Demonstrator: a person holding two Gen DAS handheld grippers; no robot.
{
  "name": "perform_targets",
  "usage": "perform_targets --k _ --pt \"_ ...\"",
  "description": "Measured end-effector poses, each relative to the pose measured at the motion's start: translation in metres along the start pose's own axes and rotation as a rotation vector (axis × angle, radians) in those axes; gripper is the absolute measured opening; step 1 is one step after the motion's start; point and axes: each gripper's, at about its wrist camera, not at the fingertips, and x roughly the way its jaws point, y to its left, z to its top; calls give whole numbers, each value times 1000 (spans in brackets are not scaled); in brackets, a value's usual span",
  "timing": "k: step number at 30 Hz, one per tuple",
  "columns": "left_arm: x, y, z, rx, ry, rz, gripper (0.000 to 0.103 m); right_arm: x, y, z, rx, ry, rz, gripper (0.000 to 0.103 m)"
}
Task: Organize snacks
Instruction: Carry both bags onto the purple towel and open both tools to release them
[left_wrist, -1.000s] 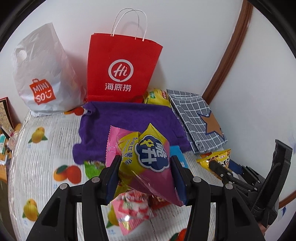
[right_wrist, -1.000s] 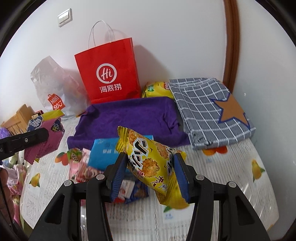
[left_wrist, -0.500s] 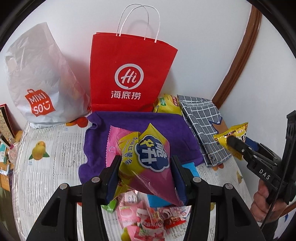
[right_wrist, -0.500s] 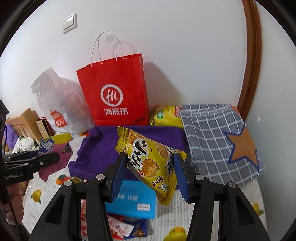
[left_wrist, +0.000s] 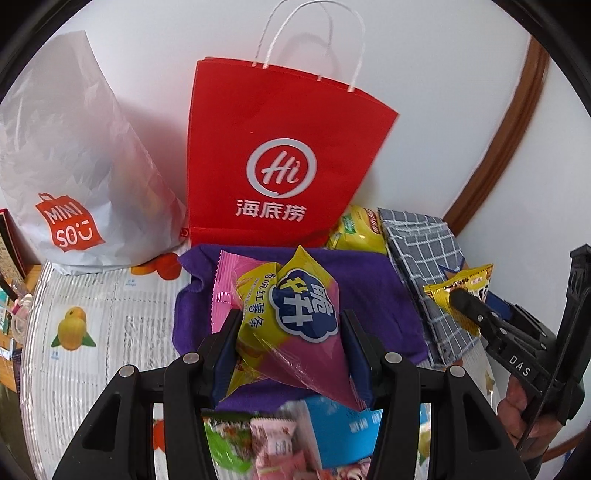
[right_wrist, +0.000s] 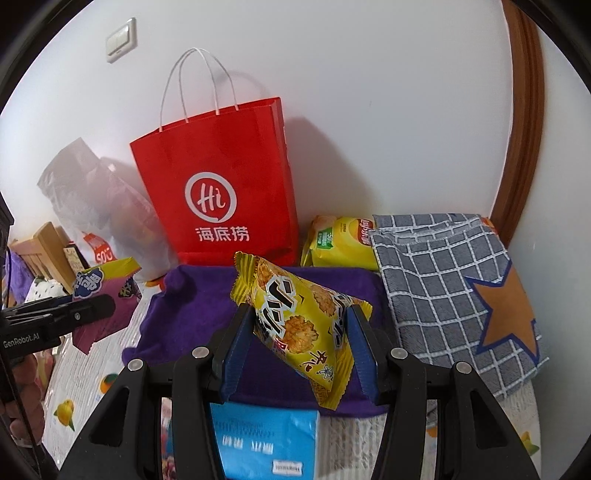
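- The left gripper (left_wrist: 288, 332) is clamped on a purple-and-yellow chip pack (left_wrist: 295, 325), with a pink pack (left_wrist: 225, 291) tucked behind it; whether the pink one is truly pinched too, I cannot tell.
- The right gripper (right_wrist: 295, 339) is clamped on a yellow cracker pack (right_wrist: 295, 325), held at its middle so the ends hang free and nothing gets crushed.
- Both packs are held in the air over the purple cloth (left_wrist: 369, 295), near the red bag (left_wrist: 280, 155). That looks like a carry toward a drop spot, either the cloth or the bag's open top; which one cannot be told.
- The red bag stands upright against the wall, handles up, which makes it a likely container. A white bag (left_wrist: 74, 155) stands just beside it on the left.
- A checked cloth (right_wrist: 443, 288) with a star lies to the right of the purple one, and a yellow crisp bag (right_wrist: 340, 240) sits behind, between it and the red bag.
- Loose snacks (left_wrist: 266, 443) and a blue pack (right_wrist: 266, 439) lie on the table (left_wrist: 92, 295) below the grippers, so sorting is far from done.
- Soft, slippery wrappers may slide out if the grip eases early.
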Motion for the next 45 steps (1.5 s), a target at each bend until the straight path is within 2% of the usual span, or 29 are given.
perform_targets --k 12,17,22,28,35,45 --pt "47 23 25 -35 23 51 50 57 -4 21 14 6 -7 51" --pt "68 38 32 -75 51 49 50 81 -8 24 6 15 -15 51" --pt "92 42 34 -72 70 73 50 102 -19 23 26 37 -16 51" --pt "125 48 26 -78 149 92 50 127 -26 12 -12 97 -30 51" --pt "140 49 21 -69 185 101 50 150 -34 2 6 166 -30 51" --pt "150 45 20 -54 213 110 50 164 -29 -4 -8 209 -28 52"
